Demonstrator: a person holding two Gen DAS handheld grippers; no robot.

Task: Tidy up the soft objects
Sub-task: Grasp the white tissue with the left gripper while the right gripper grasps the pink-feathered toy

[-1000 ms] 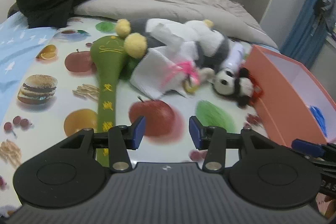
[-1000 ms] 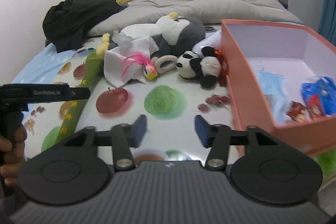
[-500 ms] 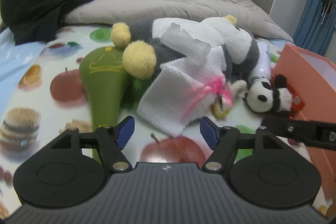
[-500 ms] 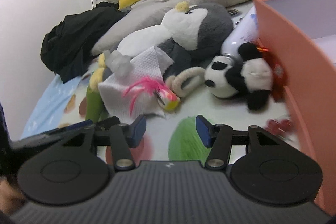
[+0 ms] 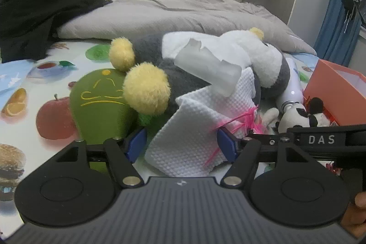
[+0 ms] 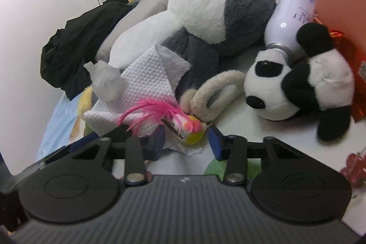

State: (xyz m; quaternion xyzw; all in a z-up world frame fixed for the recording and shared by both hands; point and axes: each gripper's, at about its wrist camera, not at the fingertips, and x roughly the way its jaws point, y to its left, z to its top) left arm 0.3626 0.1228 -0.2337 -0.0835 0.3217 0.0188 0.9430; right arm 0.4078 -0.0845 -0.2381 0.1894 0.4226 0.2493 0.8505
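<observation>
A pile of soft toys lies on the fruit-print sheet. My left gripper [image 5: 180, 145] stands open low over the sheet, with the near corner of a white waffle cloth [image 5: 194, 129] between its blue pads. My right gripper [image 6: 186, 141] has its jaws closing on either side of a small bird toy with pink feathers [image 6: 189, 129]; a thin gap still shows at the pads. Behind it lie a grey-and-white penguin plush [image 6: 217, 4], a beige loop [image 6: 215, 93] and a panda plush [image 6: 297, 84]. A green plush paddle [image 5: 98, 106] lies left of the cloth.
An orange box [image 5: 331, 88] stands at the right, with a white bottle [image 6: 295, 15] against it. A grey duvet [image 5: 171, 15] and black clothes [image 5: 34, 15] lie at the back. The right gripper's black bar [image 5: 320, 140] crosses the left wrist view beside the cloth.
Both grippers have come forward and down to the pile. The left jaws widened around the cloth corner. The right jaws have narrowed around the feather toy.
</observation>
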